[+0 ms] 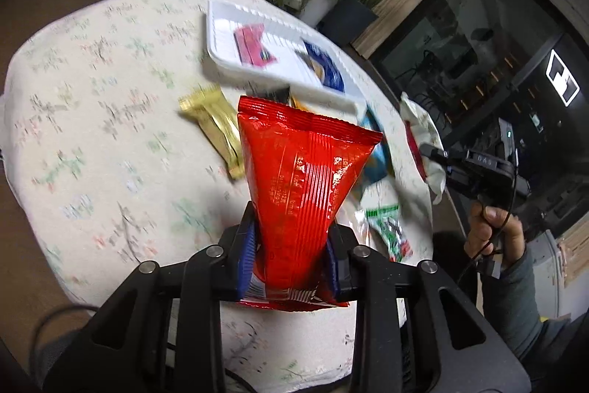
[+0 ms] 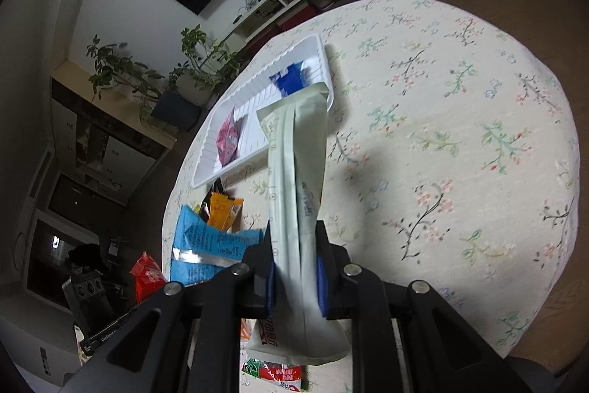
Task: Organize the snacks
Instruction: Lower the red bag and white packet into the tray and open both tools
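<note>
1. Plainly, both hands are loaded at once: the left gripper (image 1: 291,260) is clamped on a red snack bag (image 1: 305,179) near its bottom seam, and the right gripper (image 2: 294,279) is pinched tight on a pale green pouch (image 2: 296,179) low on its body. Both packs are held up off the table, presumably so that two go over in one trip.
2. Each pack is gripped near one end, I'd guess to leave the free end clear to go down first. The red bag's long axis runs away from the gripper, with its crimped top toward the white tray (image 1: 221,61). The pouch runs lengthwise the same way, its far end over the tray's near rim in the right wrist view.
3. The tray sits toward the far edge of the round table (image 2: 460,135) and already holds a pink packet (image 1: 254,43) and a blue packet (image 1: 325,65), lying well apart, so it reads as the collecting spot.
4. Loose on the floral cloth near the tray's near edge lie a gold wrapper (image 1: 213,124), an orange packet (image 2: 221,209) and a light blue bag (image 2: 206,245), with a green-and-red packet (image 1: 390,231) nearer the table's near edge; these look not yet sorted.
5. A person's hand (image 1: 489,234) holds the right gripper's handle beyond the table's edge.
</note>
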A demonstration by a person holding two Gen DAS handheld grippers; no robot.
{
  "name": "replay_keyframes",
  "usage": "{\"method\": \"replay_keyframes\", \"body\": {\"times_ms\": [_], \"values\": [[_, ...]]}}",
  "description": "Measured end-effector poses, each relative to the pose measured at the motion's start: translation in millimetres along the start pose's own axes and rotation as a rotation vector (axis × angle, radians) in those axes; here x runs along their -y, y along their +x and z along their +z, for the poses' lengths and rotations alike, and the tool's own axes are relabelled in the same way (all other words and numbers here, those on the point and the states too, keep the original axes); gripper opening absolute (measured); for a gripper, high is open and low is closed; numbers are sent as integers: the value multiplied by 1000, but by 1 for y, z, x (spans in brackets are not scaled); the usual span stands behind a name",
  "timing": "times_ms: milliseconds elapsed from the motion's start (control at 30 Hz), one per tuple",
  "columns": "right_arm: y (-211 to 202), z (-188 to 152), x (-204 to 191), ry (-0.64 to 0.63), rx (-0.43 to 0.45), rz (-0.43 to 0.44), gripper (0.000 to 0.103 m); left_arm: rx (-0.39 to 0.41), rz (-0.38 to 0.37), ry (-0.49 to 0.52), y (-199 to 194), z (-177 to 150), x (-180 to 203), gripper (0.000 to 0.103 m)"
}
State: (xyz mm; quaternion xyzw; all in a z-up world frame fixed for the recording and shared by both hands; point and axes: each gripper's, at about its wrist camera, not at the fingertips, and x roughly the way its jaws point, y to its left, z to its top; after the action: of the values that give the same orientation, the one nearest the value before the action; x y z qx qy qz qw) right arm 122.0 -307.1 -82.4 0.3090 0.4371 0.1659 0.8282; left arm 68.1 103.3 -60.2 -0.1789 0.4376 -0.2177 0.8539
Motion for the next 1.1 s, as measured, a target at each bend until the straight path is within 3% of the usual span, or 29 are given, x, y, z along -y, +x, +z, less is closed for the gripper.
{"method": "replay_keyframes", "body": {"times_ms": [200,400,700,833,1100], "values": [[-20,35,8,26,78,-39,18,44,14,4,-12,49,-13,28],[-13,79,-33,-76,108,-32,18,30,26,41,10,123,-15,28],[79,130,-103,-208,-5,-28,18,-48,73,54,85,228,-11,28],[123,138,-114,-229,-58,-63,18,-95,104,44,121,242,-16,28],[183,139,-118,-283,-130,-152,18,-136,139,33,160,236,-26,28]]}}
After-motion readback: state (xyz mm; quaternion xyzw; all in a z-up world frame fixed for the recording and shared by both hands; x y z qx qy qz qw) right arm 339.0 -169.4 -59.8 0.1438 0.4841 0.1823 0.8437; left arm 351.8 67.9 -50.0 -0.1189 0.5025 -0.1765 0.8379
